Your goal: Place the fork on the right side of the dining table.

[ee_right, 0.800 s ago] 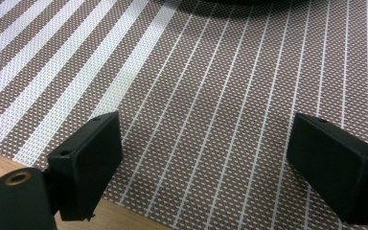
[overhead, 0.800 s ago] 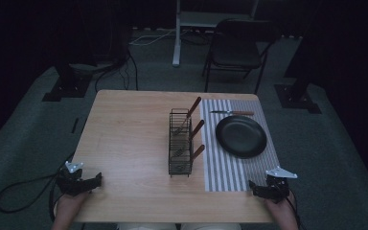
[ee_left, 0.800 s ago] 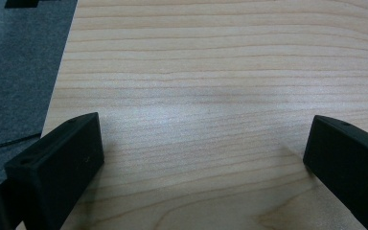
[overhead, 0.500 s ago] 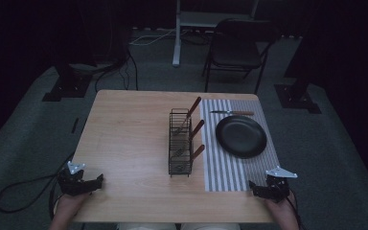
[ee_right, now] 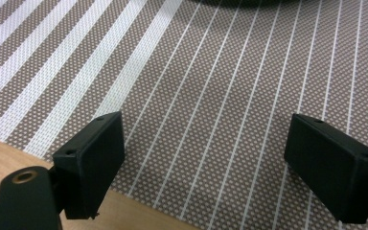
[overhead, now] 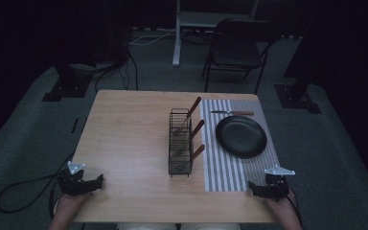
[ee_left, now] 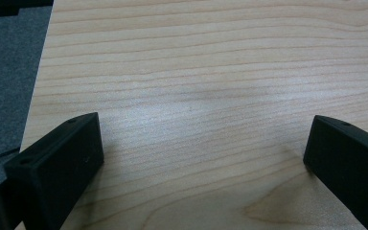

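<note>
Left tongs (overhead: pixel 98 181) nearer table's (overhead: pixel 134 129) corner, rack (overhead: pixel 180 143) well apart.

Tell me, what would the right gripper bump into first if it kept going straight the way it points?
Probably the black plate. The right gripper, jaws open and empty, points along the striped mat, and the plate's dark edge shows straight ahead at the top of its view. Nothing else lies between, as far as I can see.
</note>
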The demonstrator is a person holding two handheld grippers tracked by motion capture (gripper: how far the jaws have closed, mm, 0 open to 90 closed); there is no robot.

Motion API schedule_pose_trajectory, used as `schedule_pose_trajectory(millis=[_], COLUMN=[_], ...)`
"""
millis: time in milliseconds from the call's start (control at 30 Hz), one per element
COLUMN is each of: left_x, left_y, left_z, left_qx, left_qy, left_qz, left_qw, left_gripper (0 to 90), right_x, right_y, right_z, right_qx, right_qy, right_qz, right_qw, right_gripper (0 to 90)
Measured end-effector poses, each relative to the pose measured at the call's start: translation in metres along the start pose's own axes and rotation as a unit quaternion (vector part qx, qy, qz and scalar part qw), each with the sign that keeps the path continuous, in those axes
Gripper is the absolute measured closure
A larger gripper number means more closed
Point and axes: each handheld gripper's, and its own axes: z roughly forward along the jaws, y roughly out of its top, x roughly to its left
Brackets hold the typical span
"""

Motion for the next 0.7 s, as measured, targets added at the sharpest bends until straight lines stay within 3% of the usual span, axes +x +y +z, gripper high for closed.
schedule_pose_trajectory(millis=[200,333,400,700], left_x=[0.000,0.000,0.000,0.000], left_y=[0.000,0.000,0.000,0.000], left_z=[0.000,0.000,0.000,0.000], left_qx=[0.001,0.000,0.000,0.000], left_qy=[0.002,0.001,0.002,0.002], left_qz=[-0.001,-0.001,-0.001,-0.001], left_qw=[1.0000,1.0000,1.0000,1.0000], left_gripper=[0.1,0.1,0.1,0.1], right_x=[0.000,0.006,0.009,0.015], right_y=[0.003,0.005,0.008,0.024], right_z=[-0.002,-0.001,-0.002,-0.005], right_qx=[0.006,0.007,0.001,-0.015], right_qy=[0.022,0.030,0.022,0.045], right_qz=[0.007,-0.008,-0.014,-0.015], right_qw=[0.9997,0.9995,0.9996,0.9988], right_gripper=[14.9,15.0,15.5,16.3])
